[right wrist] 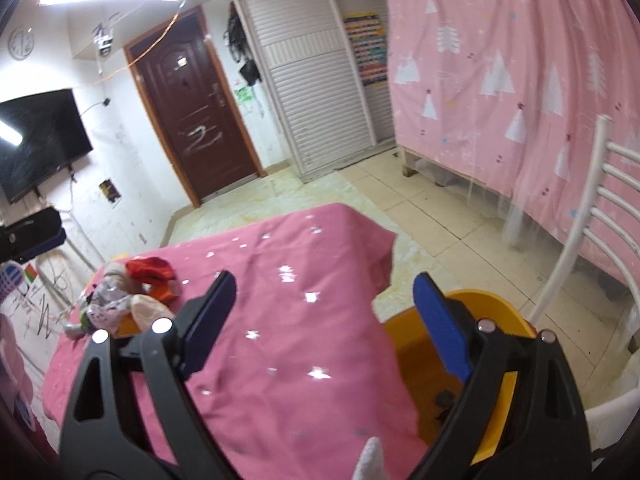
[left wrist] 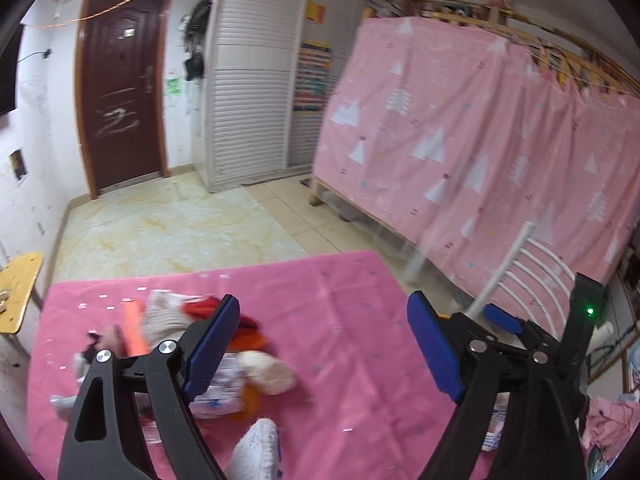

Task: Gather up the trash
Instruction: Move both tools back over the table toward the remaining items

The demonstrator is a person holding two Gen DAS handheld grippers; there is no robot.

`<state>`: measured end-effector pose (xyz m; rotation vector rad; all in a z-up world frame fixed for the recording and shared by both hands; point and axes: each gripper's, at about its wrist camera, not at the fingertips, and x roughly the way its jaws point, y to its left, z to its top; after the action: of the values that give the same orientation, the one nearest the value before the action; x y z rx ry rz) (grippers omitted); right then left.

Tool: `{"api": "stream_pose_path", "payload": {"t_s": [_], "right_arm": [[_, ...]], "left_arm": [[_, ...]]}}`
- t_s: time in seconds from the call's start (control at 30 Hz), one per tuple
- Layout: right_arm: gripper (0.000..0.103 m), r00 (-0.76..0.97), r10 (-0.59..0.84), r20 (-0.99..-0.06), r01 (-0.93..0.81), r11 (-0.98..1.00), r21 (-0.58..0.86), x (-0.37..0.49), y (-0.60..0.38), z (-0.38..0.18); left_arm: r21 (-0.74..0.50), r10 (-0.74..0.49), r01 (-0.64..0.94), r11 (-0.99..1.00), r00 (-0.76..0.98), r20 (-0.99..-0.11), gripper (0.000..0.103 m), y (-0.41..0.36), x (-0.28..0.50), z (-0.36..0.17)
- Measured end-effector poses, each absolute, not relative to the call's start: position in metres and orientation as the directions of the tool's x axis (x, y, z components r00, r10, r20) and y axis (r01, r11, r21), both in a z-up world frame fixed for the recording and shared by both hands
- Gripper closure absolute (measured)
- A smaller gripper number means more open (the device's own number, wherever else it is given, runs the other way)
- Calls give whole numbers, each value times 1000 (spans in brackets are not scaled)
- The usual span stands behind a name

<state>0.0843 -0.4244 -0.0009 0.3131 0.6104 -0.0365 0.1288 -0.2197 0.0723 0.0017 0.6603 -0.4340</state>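
Observation:
A pile of trash (left wrist: 240, 364) lies on the left part of the table's pink cloth (left wrist: 340, 320): crumpled paper, red and orange wrappers, a printed packet. My left gripper (left wrist: 324, 348) is open and empty above the table, its left finger over the pile. The right gripper shows at the right edge of the left wrist view (left wrist: 504, 320). In the right wrist view the pile (right wrist: 132, 296) lies at the far left of the cloth (right wrist: 280, 320). My right gripper (right wrist: 324, 328) is open and empty above the table's right edge, its right finger over a yellow bin (right wrist: 412, 336).
A white slatted chair (right wrist: 592, 216) stands right of the bin. A pink curtain (left wrist: 480, 128) covers a bunk bed on the right. A brown door (left wrist: 120, 88) and louvred wardrobe are at the back. A small yellow table (left wrist: 16, 292) stands on the left.

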Motion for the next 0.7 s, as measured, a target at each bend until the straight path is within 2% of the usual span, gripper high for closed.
{"api": "stream_pose_path", "payload": {"t_s": [0.33,0.7], "right_arm": [[16,790,130,-599,13,973,230,114,-357,4],[16,726,206,-657,-95,975,201,140,-292,-11]], "left_arm": [[-96,-255,251,963,744,-618,23,-140,151,65],[-74,-138,121,990,695,-706,23,-53,197,22]]}}
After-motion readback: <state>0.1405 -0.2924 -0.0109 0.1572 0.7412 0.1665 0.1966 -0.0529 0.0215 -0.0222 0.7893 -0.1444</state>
